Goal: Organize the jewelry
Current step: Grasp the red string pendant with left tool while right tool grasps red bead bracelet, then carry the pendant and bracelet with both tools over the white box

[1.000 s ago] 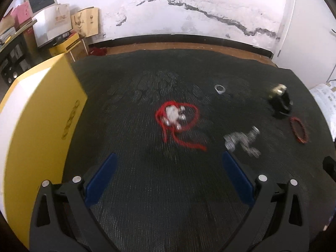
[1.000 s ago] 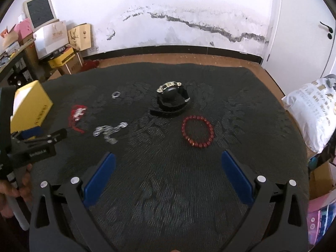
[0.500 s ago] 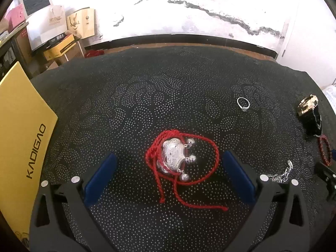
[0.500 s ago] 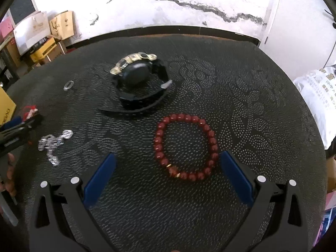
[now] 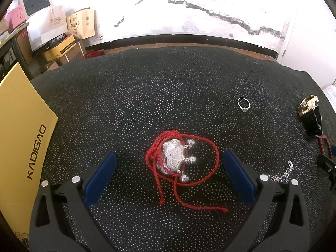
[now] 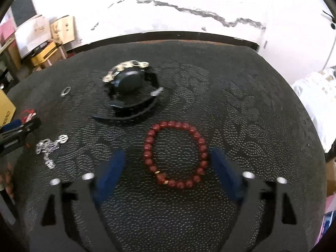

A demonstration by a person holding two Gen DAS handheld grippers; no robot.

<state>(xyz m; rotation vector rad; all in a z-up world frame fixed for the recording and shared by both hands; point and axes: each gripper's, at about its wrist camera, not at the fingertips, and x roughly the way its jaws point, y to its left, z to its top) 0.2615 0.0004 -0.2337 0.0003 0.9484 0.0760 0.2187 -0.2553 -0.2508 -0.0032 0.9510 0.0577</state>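
Evidently at the pick-up stage, with nothing lifted and nothing put away yet. Straddling the silver lock pendant (image 5: pixel 173 155) and its red cord (image 5: pixel 214 153) with the left gripper (image 5: pixel 169 156): pads wide apart, touching neither, both pieces flat on the cloth between them. Framing the red bead bracelet (image 6: pixel 147 147) with the right gripper (image 6: pixel 167 152): jaws just been closing, bracelet lying between them, the right-hand pad just beside the beads, no press to be seen, so apart rather than clamped.

Next, probably: close on the beads across the ring without pushing it sideways, then lift. For the pendant, catch the cord and the lock together, or risk a trailing loop dragging over the cloth. After that, most likely carry both to the yellow box (image 5: pixel 19 136), though not certain.

Around all this, in order of bulk: a white wall (image 5: pixel 189 10) with a long dark crack; cartons and paper bags (image 5: pixel 82 23) stacked at the far left; a desk (image 5: pixel 147 84) under black dotted cloth; then, well apart on it, a black watch (image 6: pixel 128 82), a silver chain (image 6: pixel 48 147) and a small ring (image 5: pixel 243 104).
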